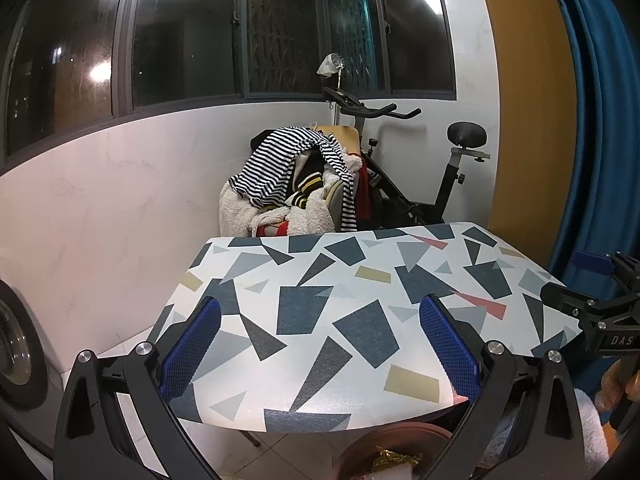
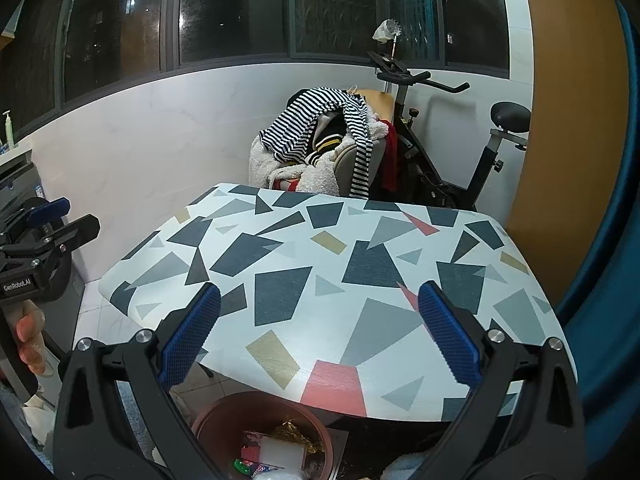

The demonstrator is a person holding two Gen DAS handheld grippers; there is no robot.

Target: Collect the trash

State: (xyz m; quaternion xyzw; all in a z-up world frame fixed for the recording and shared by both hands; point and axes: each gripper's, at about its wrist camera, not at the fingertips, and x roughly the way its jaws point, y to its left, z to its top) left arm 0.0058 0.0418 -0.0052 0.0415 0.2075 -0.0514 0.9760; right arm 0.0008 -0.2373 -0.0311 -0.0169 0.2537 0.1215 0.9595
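Two views forward along two hand-held grippers, over a small desk (image 1: 304, 308) patterned with grey, navy, yellow and pink shapes.

Far left in the left-wrist view: the rounded door of a washing machine (image 1: 16, 348), then white tiled wall. Centre foreground: left gripper (image 1: 320, 344), jaws released and spread wide, nothing between the blue pads, hovering above the near part of the desk. No trash visible on the desk top. Below its near edge, on the floor: a reddish-brown bin (image 1: 400, 440), gold foil wrapper showing inside. Behind the desk: a chair heaped with clothes (image 1: 292, 184), striped shirt on top, and an exercise bike (image 1: 420, 168) to its right. Far right: the other gripper's body at the desk's edge, blue curtain behind.

In the right-wrist view, far left: the left gripper's body and a hand (image 2: 30, 340) on its handle. Centre: right gripper (image 2: 320, 340), jaws likewise released and empty, above the near part of the desk. Bin (image 2: 224, 412) just under the near edge — holding gold foil, a white packet, red and green scraps.

Judgement: collecting looks largely done, as far as can be seen. For the step in hand, best to sweep both cameras across desk edges and the floor around the bin for strays, keep both sets of jaws spread, and approach any leftover from above — release only directly over the bin's mouth.
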